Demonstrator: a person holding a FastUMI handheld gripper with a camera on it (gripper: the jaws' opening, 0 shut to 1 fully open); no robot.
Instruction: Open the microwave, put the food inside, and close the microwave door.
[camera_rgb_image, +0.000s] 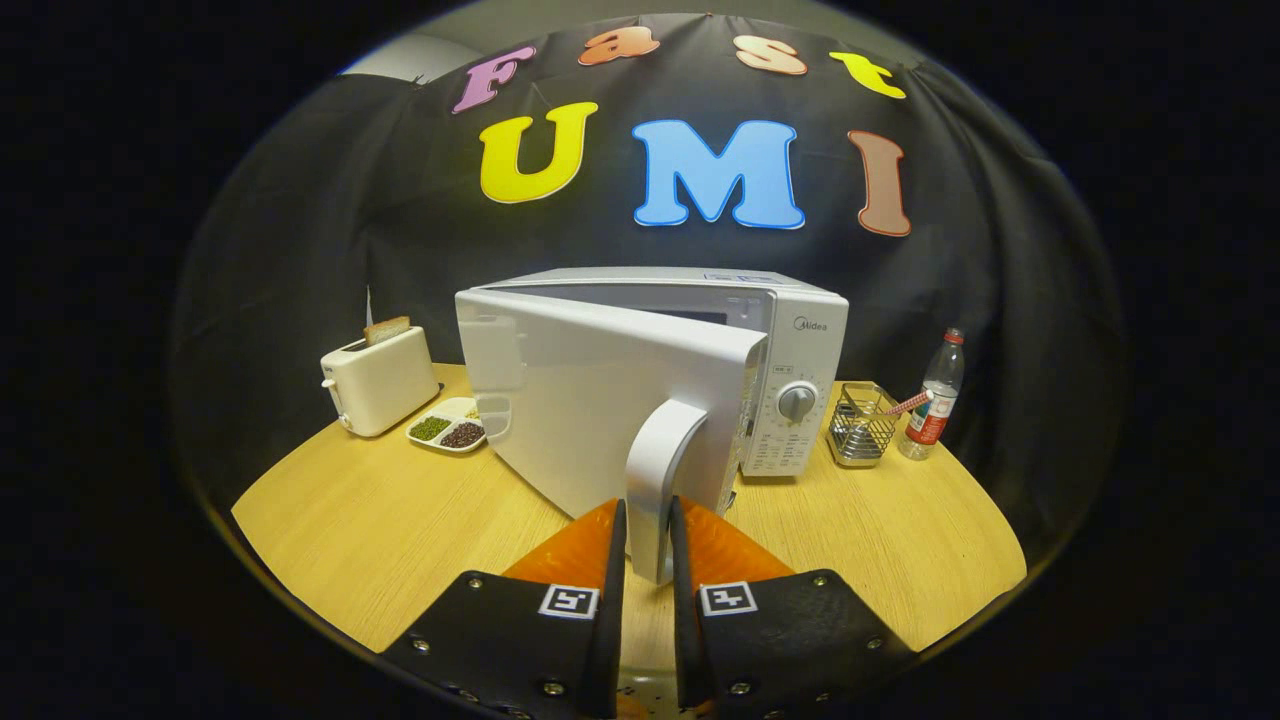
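Gripper fingers clamp the handle of the white microwave's door, which stands partly open over the wooden table.

The camera rides the tool, looking forward, close upon the microwave door handle.

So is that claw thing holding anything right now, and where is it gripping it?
Yes. The gripper is shut on the door handle of the microwave, both fingers pressing its lower end, with the door partly open.
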